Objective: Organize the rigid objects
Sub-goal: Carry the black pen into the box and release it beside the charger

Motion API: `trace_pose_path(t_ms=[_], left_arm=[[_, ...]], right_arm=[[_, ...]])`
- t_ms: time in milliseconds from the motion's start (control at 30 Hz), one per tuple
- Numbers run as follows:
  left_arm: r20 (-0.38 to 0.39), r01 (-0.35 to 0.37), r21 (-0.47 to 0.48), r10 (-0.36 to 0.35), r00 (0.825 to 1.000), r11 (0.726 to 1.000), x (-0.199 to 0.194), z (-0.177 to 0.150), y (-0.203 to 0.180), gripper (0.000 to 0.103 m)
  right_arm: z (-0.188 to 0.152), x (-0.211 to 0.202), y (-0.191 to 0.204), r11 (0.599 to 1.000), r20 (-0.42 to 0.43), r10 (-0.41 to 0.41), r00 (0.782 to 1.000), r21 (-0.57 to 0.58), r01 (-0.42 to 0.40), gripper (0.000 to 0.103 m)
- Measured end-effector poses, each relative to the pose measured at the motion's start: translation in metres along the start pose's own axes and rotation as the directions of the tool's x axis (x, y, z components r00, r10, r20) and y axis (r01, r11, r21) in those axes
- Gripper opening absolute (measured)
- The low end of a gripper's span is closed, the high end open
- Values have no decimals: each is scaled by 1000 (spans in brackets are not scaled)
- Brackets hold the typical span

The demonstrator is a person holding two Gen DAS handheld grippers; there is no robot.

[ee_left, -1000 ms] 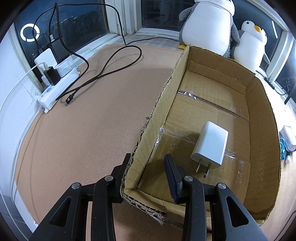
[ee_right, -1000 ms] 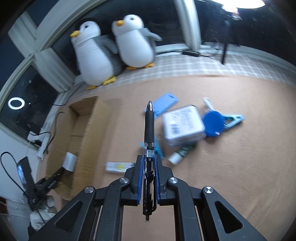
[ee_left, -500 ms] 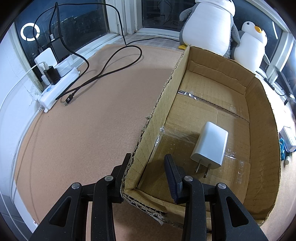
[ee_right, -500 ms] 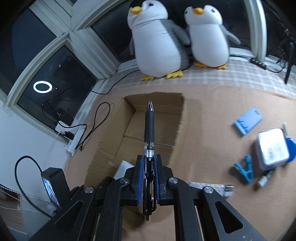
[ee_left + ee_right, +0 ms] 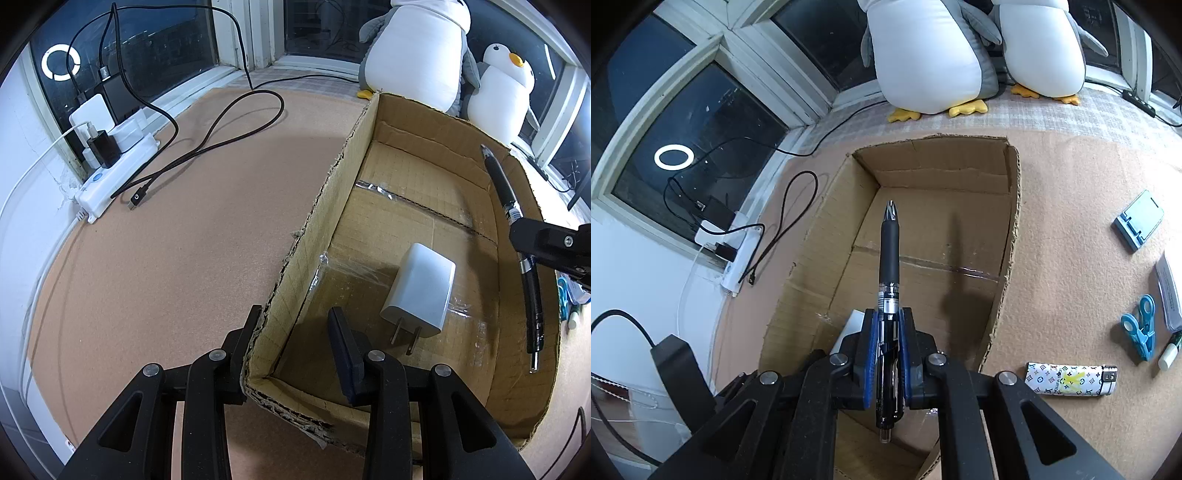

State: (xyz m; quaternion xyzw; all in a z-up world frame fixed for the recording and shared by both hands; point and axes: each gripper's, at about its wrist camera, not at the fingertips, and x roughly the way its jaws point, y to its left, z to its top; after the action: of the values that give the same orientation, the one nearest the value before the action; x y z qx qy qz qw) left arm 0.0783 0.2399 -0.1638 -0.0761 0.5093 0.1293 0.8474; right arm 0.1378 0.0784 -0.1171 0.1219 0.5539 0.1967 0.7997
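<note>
Pen (image 5: 889, 254) clamped in right gripper (image 5: 886, 347), jaws closed on the barrel near its rear half, tip pointing up-frame over the open cardboard box (image 5: 1012, 236). In the left wrist view the same pen shows at right of frame, hanging above the box interior beside the right-hand wall.

Left gripper (image 5: 295, 328) straddles the near-left corner of the box: one finger outside the wall, one inside, at its narrowest. Whether the pads actually pinch the cardboard is hard to read; it looks placed to steady the box.

White charger (image 5: 421, 288) already lies on the box floor, prongs toward bottom of frame, centre-right.

Still out on the carpeted floor, right side of right wrist view: patterned lighter (image 5: 1071, 378), blue clip (image 5: 1141, 332), blue holder (image 5: 1139, 219).

Step in hand (judgement): deposit pen in box.

Notes for doing it well:
- Lower until the pen is well under the rim before letting go; a rigid round barrel dropped from height may bounce or roll.
- Aim for bare cardboard up-frame of the charger, not on top of it.
- Keep clear of the right wall, whose torn edge could catch the tip.
- Left gripper should hold the corner steady throughout.
</note>
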Motion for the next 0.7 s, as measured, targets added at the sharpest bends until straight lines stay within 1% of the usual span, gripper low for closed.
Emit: trace_pose_path(t_ms=[133,167,200,233,267,300,433,600,700], left_arm=[[0,0,0,0,1000,1000,0,0,0,38],[0,0,0,0,1000,1000,0,0,0,38],[0,0,0,0,1000,1000,0,0,0,38],[0,1,0,-1,1000,1000,0,0,0,38],[1,0,1,0,1000,1000,0,0,0,38],[1,0,0,0,1000,1000,0,0,1,38],[1,0,0,0,1000,1000,1,0,1,38],[0,0,-1,0,1000,1000,1,0,1,38],[1,-1,0,1,1000,1000,0,0,1,38]], right_arm=[[-1,2,-1,1000,-15,-12,1000,-16,12,12],[-1,2,-1,1000,-15,-14,1000,-20,13,16],[0,2,0,1000,-16,-15,1000,-27,14,31],[0,2,2,999,-13,-20,1000,-36,20,41],[0,1,3,998,-5,-33,999,-44,33,58],[0,-2,5,997,13,-48,999,-54,48,62],[1,-6,7,995,21,-61,998,-76,63,62],[0,-13,3,990,34,-98,995,-99,101,62],[-2,-19,0,988,33,-97,995,-114,100,62]])
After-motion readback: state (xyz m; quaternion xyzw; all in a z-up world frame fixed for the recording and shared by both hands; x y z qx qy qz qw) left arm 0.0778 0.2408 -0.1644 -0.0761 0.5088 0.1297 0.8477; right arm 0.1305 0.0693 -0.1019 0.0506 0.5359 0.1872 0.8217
